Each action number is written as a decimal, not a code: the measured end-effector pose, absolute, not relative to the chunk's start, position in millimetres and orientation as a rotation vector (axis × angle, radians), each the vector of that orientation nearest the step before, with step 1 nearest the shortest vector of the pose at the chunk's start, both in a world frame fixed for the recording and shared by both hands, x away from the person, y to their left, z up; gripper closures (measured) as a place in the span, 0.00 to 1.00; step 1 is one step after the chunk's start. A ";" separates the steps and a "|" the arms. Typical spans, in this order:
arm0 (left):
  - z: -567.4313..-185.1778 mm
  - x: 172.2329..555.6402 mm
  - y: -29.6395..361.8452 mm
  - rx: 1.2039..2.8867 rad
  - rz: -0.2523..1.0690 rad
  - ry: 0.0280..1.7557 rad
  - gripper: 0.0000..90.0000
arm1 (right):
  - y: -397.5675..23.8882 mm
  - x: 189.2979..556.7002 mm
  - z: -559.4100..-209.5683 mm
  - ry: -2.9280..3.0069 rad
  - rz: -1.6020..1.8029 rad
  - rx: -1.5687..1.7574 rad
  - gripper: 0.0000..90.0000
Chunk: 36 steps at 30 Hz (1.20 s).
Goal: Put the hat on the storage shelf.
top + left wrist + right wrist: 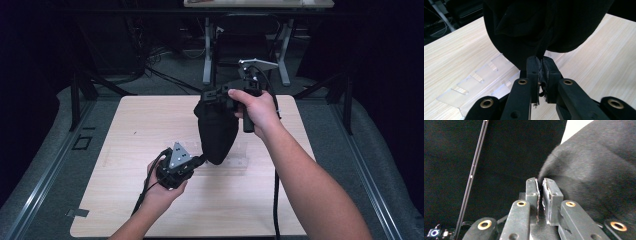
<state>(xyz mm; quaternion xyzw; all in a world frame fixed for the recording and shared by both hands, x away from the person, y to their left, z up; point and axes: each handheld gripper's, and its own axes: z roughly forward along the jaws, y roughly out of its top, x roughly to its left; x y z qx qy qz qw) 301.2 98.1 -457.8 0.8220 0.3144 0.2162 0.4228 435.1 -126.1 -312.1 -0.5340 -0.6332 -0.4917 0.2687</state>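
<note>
A black cloth pouch [217, 132] hangs in the air over the middle of the wooden table [145, 125], wide at the top and tapering downward. My right gripper [209, 95] holds its top edge, jaws shut on the dark fabric [594, 177] in the right gripper view [540, 181]. My left gripper [200, 161] comes in from the lower left and is shut on a fold at the pouch's lower edge [542, 62]; the pouch [544, 25] bulges just above its jaws. A clear plastic slotted rack [241, 161] lies flat on the table under the pouch, also seen in the left gripper view [474, 82].
Beyond the table's far edge stand white desk legs [206, 50] and loose cables on the floor. Black frame posts [75, 100] flank the table on both sides. A cable [275, 200] trails from the right gripper along the forearm.
</note>
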 end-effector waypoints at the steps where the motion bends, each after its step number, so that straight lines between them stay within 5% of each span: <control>1: -457.8 301.3 98.3 2.059 0.543 0.786 0.95 | -126.8 434.7 -311.3 -1.711 -1.328 -1.433 0.92; 17: -468.5 305.8 107.1 2.068 0.539 0.845 1.00 | -126.3 436.3 -316.0 -1.724 -1.314 -1.442 0.92; 23: -466.2 301.0 106.1 2.040 0.540 0.808 1.00 | -127.8 437.9 -321.2 -1.726 -1.294 -1.454 1.00; 30: -460.0 297.2 102.1 2.023 0.555 0.748 0.79 | -122.8 437.5 -321.0 -1.733 -1.294 -1.444 1.00; 36: -461.5 302.4 94.4 2.045 0.574 0.763 0.84 | -112.5 436.7 -321.9 -1.739 -1.290 -1.424 1.00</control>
